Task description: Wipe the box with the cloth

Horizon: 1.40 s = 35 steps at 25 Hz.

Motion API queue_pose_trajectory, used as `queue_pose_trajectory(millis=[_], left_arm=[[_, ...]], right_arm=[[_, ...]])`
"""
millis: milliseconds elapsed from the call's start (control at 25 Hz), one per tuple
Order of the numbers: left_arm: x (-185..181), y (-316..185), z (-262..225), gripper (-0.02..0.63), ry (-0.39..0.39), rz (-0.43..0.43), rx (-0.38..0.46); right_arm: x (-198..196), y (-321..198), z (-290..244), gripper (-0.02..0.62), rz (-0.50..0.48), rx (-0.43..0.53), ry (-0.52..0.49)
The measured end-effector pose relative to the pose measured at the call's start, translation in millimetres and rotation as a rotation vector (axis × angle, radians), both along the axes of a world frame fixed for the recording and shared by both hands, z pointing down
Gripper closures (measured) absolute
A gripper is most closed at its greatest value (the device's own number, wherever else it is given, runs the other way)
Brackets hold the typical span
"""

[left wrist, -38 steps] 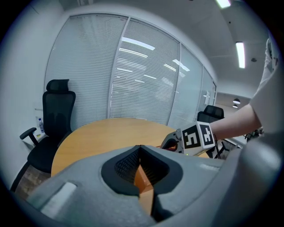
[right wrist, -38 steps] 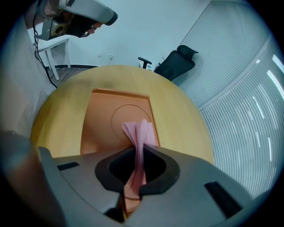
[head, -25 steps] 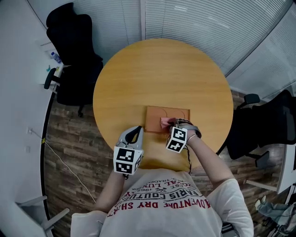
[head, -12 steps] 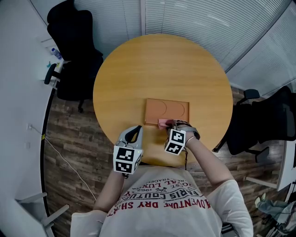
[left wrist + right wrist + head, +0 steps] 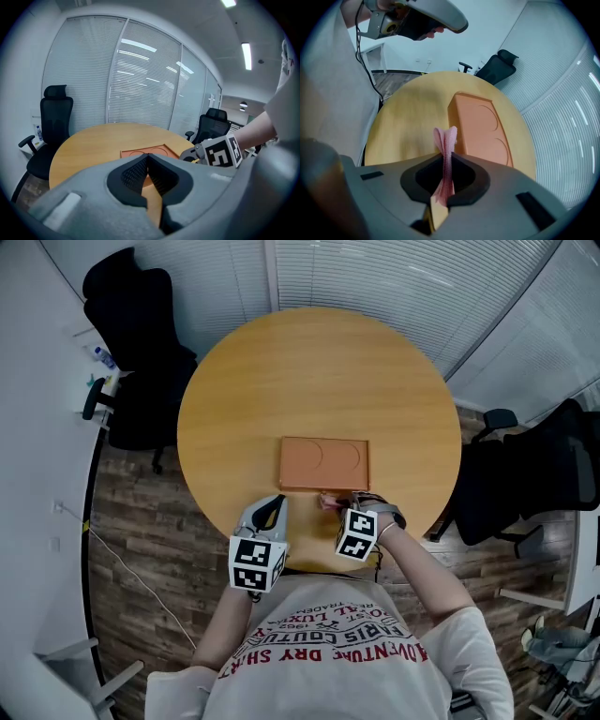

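Cloth (image 5: pixel 446 138), pink, clamped in right tongs (image 5: pixel 446 164) just off box's (image 5: pixel 480 126) 6 o'clock edge. Left tongs (image 5: pixel 147 160) pressed together, empty, over tabletop (image 5: pixel 309 371).

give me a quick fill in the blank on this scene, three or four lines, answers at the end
1. The right gripper is shut on a ____ cloth.
2. The box lies on a ____ wooden table.
3. The top of the box shows ____ circular outlines.
4. The left gripper is shut and holds ____.

Missing words: pink; round; two; nothing
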<state>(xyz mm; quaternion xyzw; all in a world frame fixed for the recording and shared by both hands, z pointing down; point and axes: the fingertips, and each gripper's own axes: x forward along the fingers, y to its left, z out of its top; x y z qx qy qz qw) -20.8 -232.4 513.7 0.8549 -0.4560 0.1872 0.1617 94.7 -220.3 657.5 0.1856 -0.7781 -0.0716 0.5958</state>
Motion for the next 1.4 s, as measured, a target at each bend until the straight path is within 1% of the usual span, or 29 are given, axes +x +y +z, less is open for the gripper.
queue_pose_trajectory(millis=[240, 400, 600, 720, 800, 1040, 1160, 1280, 1400], left_arm=[[12, -9, -2, 0.597, -0.002, 0.002, 0.010], [20, -20, -2, 0.597, -0.007, 0.002, 0.009], [23, -31, 2, 0.597, -0.016, -0.014, -0.001], [21, -36, 4, 0.597, -0.026, -0.027, -0.011], [17, -39, 4, 0.597, -0.034, -0.037, -0.014], [-1, -54, 3, 0.597, -0.035, -0.084, -0.015], [0, -59, 5, 0.597, -0.030, -0.077, -0.016], [6, -66, 4, 0.597, -0.025, -0.058, -0.009], [14, -76, 0, 0.597, -0.017, -0.043, 0.007]], right_arm=[[30, -40, -34, 0.565, 0.039, 0.085, -0.013], [47, -75, -49, 0.565, 0.063, 0.151, -0.002], [58, -118, -50, 0.564, 0.095, 0.259, -0.017], [65, -137, -40, 0.564, 0.106, 0.312, 0.009], [67, -141, -30, 0.564, 0.095, 0.308, 0.031], [59, -140, -6, 0.563, 0.046, 0.226, 0.063], [53, -140, -2, 0.565, 0.044, 0.194, 0.060], [51, -139, -2, 0.565, 0.057, 0.147, 0.059], [52, -137, -2, 0.565, 0.046, 0.118, 0.070]])
